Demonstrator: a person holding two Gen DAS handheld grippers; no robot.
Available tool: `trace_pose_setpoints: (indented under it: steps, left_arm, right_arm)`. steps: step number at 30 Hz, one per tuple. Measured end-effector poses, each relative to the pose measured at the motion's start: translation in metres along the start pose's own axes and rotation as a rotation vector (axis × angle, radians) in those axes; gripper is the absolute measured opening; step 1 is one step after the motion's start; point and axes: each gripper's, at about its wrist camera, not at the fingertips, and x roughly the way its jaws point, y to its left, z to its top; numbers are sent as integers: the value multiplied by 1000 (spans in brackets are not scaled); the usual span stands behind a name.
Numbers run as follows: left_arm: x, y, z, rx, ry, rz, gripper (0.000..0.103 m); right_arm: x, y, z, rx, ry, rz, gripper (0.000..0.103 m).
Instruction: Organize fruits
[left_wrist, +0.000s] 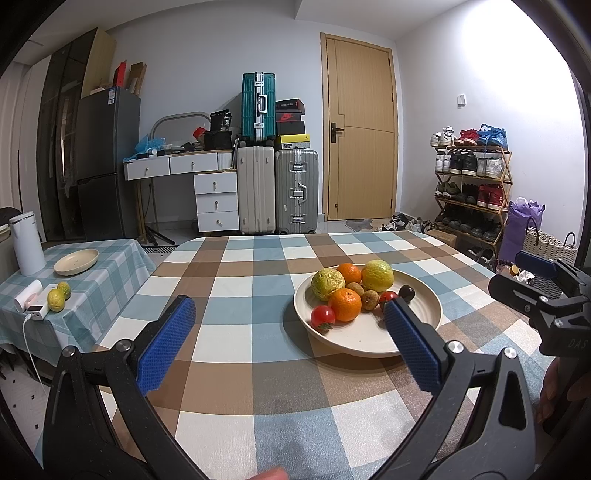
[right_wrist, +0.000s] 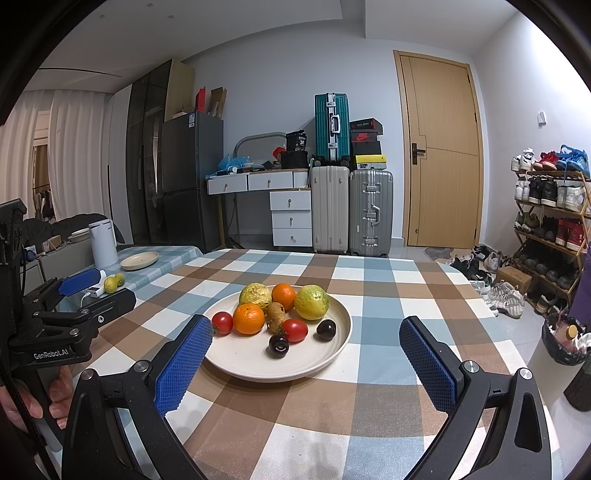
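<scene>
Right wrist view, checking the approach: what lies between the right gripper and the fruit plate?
Only bare checked tablecloth separates right gripper from round cream plate.

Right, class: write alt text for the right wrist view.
A cream plate of fruit sits on a checked tablecloth, framed by the open right tool. It holds two oranges, two tomatoes, two dark plums and greenish fruits.

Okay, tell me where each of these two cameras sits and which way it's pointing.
Left wrist: rides the left gripper, open, facing the fruit plate; the right gripper shows at the right edge.
Right wrist: rides the right gripper, open, facing the fruit plate; the left gripper and left hand show at the left edge.
Shared: plate, checked tablecloth, suitcases, door.
</scene>
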Motion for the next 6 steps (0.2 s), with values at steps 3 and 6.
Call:
trace_pose_setpoints:
  steps: [3, 6]
  left_arm:
    - [0, 0, 0, 1, 0, -1, 102]
    - [1, 1, -1, -1, 1, 3, 102]
  right_arm:
    - [0, 0, 0, 0, 0, 0, 103]
    - [0, 0, 0, 0, 0, 0, 103]
